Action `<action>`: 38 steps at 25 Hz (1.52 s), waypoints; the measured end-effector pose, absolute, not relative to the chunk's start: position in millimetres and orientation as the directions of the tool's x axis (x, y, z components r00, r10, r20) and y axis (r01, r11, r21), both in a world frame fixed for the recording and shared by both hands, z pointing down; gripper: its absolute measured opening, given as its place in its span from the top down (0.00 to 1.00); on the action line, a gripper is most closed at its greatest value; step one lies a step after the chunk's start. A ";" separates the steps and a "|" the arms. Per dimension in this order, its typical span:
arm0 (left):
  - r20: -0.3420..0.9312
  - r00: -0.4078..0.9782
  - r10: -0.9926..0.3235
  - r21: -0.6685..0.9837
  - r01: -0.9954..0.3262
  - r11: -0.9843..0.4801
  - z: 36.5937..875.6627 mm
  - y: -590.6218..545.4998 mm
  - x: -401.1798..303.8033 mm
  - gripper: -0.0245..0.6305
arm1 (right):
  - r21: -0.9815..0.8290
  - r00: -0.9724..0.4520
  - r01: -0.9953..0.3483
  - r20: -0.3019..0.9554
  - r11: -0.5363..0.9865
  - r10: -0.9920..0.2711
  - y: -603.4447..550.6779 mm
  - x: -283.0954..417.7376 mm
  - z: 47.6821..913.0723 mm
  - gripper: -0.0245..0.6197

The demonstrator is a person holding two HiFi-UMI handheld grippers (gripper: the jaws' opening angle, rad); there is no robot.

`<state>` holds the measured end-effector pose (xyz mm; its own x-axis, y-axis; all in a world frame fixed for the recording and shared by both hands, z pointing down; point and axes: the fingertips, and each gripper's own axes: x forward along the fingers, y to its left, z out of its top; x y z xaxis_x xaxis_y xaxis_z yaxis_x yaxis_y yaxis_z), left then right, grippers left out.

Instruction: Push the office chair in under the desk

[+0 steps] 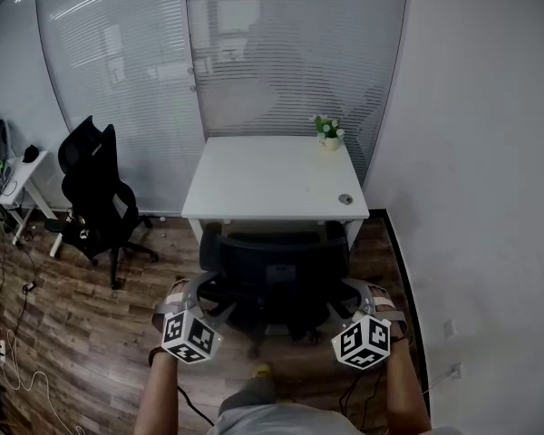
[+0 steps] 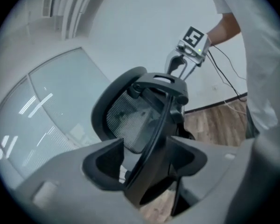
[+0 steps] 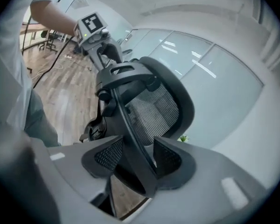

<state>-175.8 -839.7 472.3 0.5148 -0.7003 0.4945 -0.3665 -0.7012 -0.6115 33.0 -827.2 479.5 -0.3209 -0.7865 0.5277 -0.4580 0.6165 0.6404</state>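
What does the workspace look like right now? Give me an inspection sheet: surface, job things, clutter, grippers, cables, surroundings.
Surface: white desk, mostly bare.
Job's things: black office chair at the desk's front edge, backrest toward the person.
Clutter: potted plant at the desk's far right corner; round cable port near its right front.
Grippers: left gripper open, the chair's back edge between its jaws; right gripper looks shut on the back's other edge.
Cables: floor cable at left.
Surroundings: second black chair, glass partition with blinds, wooden floor.
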 end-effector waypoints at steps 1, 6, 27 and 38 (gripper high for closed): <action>0.468 0.524 -0.712 -0.596 -0.407 -0.692 466.4 -838.4 -175.8 0.54 | 0.623 -0.334 -0.504 0.498 0.598 -0.800 -825.9 35.4 472.3 0.65; 0.337 0.560 -0.757 -0.484 -0.587 -0.649 441.5 -830.2 -174.1 0.57 | 0.455 -0.360 -0.718 0.406 0.527 -0.840 -817.2 52.7 451.5 0.65; 0.086 0.442 -0.893 -0.201 -0.870 -0.450 400.6 -788.9 -213.0 0.91 | 0.134 -0.275 -0.941 0.234 0.311 -0.932 -774.5 74.9 423.1 0.95; 0.042 0.395 -0.918 -0.114 -0.911 -0.397 395.1 -780.9 -227.6 0.96 | 0.059 -0.284 -0.952 0.212 0.302 -0.935 -769.5 73.9 421.1 0.96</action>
<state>-227.6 -780.9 395.1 0.3948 -0.9178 0.0425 -0.9107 -0.3971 -0.1138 73.9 -769.5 421.1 -0.2836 -0.9353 0.2116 -0.9516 0.3018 0.0586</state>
